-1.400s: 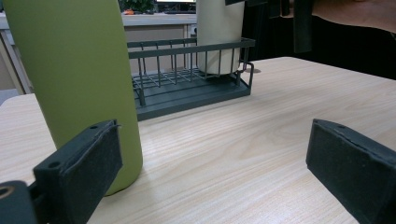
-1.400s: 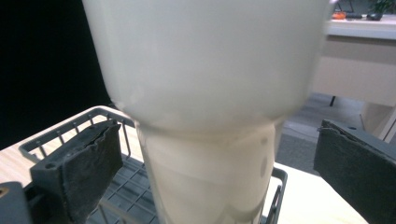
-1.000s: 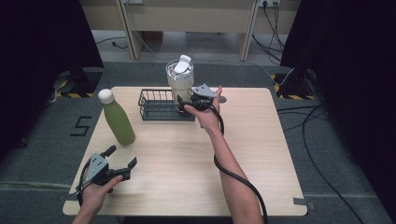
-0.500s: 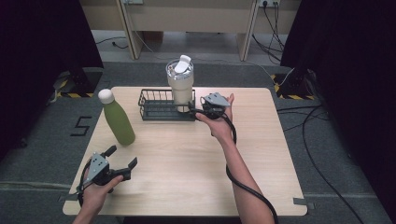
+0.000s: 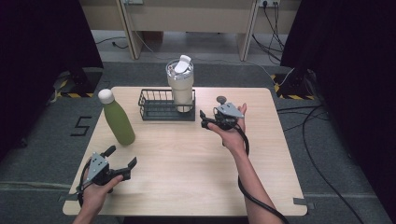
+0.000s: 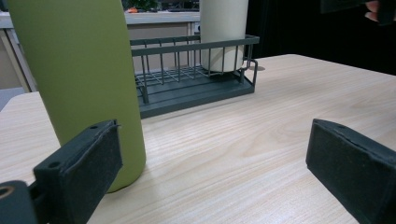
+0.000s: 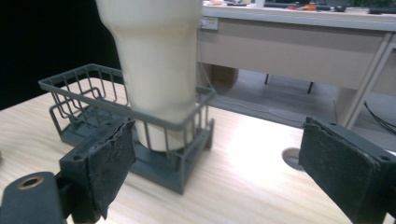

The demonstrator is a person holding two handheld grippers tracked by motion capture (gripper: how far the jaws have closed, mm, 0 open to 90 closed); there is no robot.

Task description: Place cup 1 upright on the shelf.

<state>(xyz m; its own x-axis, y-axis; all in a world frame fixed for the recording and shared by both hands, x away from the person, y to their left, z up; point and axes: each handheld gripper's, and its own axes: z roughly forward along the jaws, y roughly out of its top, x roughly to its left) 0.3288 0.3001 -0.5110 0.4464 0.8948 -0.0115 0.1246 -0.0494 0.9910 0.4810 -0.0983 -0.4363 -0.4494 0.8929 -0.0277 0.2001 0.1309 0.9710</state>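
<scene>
Both grippers spread wide, nothing pinched. Right gripper (image 5: pixel 207 120) sits just right of rack (image 5: pixel 154 113), near tumbler (image 5: pixel 181 86) standing in its right end. Left gripper (image 5: pixel 120 161) rests at near-left, bottle (image 5: pixel 116 119) beyond it.

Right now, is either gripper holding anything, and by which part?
Nothing held. Left gripper open near the green bottle; right gripper open beside the cream tumbler.

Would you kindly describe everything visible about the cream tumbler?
The tumbler is tall and cream, matte, narrower at the base, with a white lid whose flip tab is raised. It stands upright in the right end of the wire basket at the table's far edge. Nothing else touches it; the right gripper is beside it, jaws open.
</scene>
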